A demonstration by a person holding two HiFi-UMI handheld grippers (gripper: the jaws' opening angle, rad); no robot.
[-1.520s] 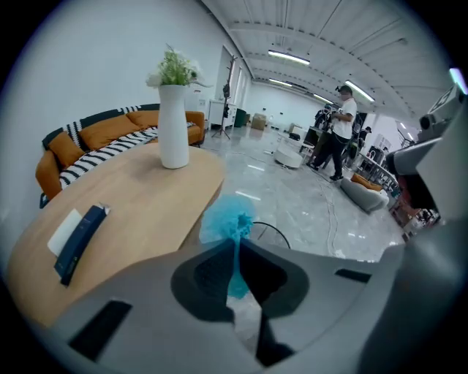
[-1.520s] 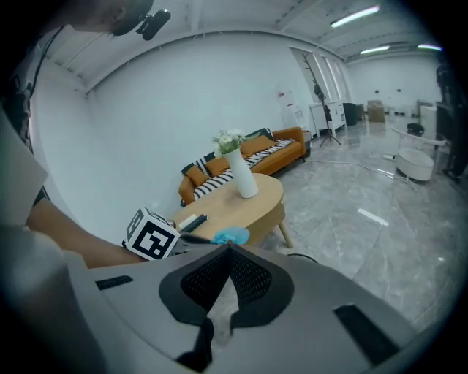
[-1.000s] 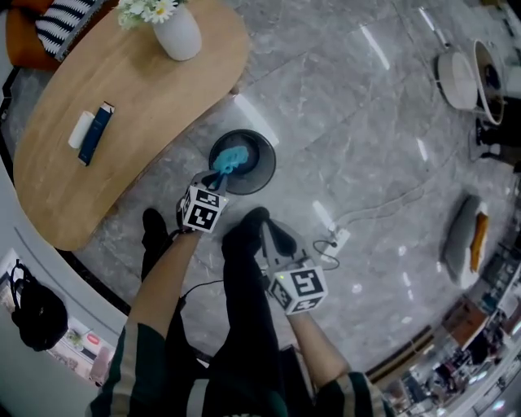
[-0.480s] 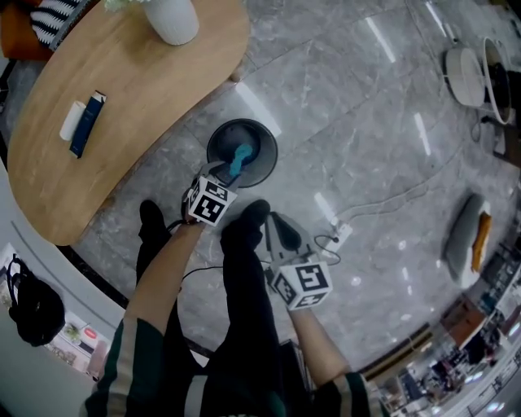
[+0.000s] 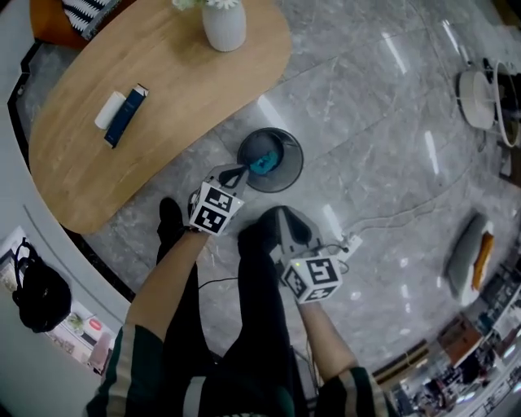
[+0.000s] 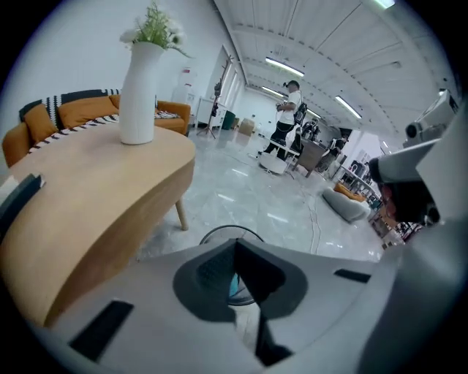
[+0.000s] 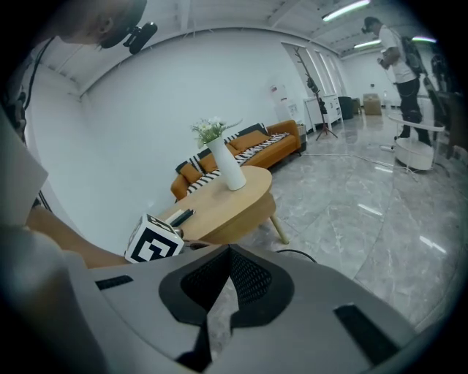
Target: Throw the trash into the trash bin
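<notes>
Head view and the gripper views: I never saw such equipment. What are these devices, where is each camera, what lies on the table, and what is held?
A person holds a two-jaw tool in each hand: the left gripper and the right gripper. The patterned cubes belong to them. The head view looks down from the person's head; each gripper view looks along its tool's jaws. On the table are a white vase, a white item and a dark blue one. Blue trash lies in the trash bin on the floor. Both grippers are shut and empty; the left jaws have just been closing, with nothing between them.
</notes>
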